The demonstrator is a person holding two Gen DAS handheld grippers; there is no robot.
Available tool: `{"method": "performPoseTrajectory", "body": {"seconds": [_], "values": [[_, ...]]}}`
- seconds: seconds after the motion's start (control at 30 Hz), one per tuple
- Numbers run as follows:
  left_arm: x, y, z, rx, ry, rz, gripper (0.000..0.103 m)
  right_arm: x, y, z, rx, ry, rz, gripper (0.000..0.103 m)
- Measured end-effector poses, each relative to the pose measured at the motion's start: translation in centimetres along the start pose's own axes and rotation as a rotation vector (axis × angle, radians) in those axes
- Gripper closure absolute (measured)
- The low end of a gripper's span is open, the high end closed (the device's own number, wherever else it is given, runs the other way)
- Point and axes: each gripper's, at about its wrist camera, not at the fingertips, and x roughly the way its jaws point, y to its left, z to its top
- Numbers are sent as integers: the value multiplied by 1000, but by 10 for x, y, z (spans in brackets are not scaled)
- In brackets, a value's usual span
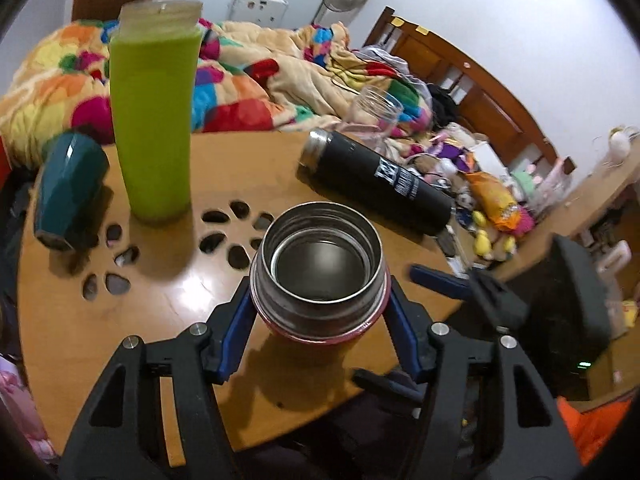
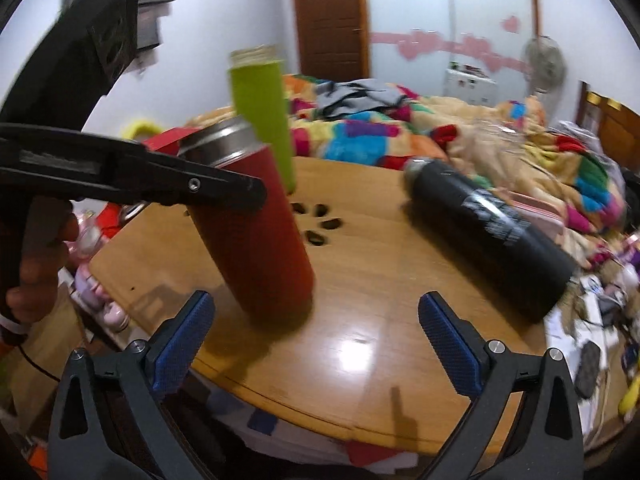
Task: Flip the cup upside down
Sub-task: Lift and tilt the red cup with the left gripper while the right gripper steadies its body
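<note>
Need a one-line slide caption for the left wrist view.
Left gripper clamps the open-mouthed red steel cup, upright on the round wooden table, ahead of the flip.

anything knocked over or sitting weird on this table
Yes. The black bottle lies on its side on the wooden table, and the dark teal cup at the left edge is tipped over too. The red cup leans, clamped near its rim by the left gripper. Nothing looks spilled.
</note>
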Motion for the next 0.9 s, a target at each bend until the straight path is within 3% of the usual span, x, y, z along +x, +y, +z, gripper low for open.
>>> {"method": "performPoseTrajectory", "body": {"seconds": [0.2, 0.27, 0.57, 0.9], "values": [[-2, 13, 2, -36, 3, -37, 42, 30, 12, 7, -25, 44, 124, 22], [-2, 14, 2, -33, -1, -40, 42, 36, 15, 9, -29, 52, 160, 33], [2, 28, 3, -84, -53, -1, 40, 46, 25, 14, -49, 50, 178, 41], [12, 37, 1, -105, -103, 110, 34, 43, 23, 12, -9, 67, 208, 44]]}}
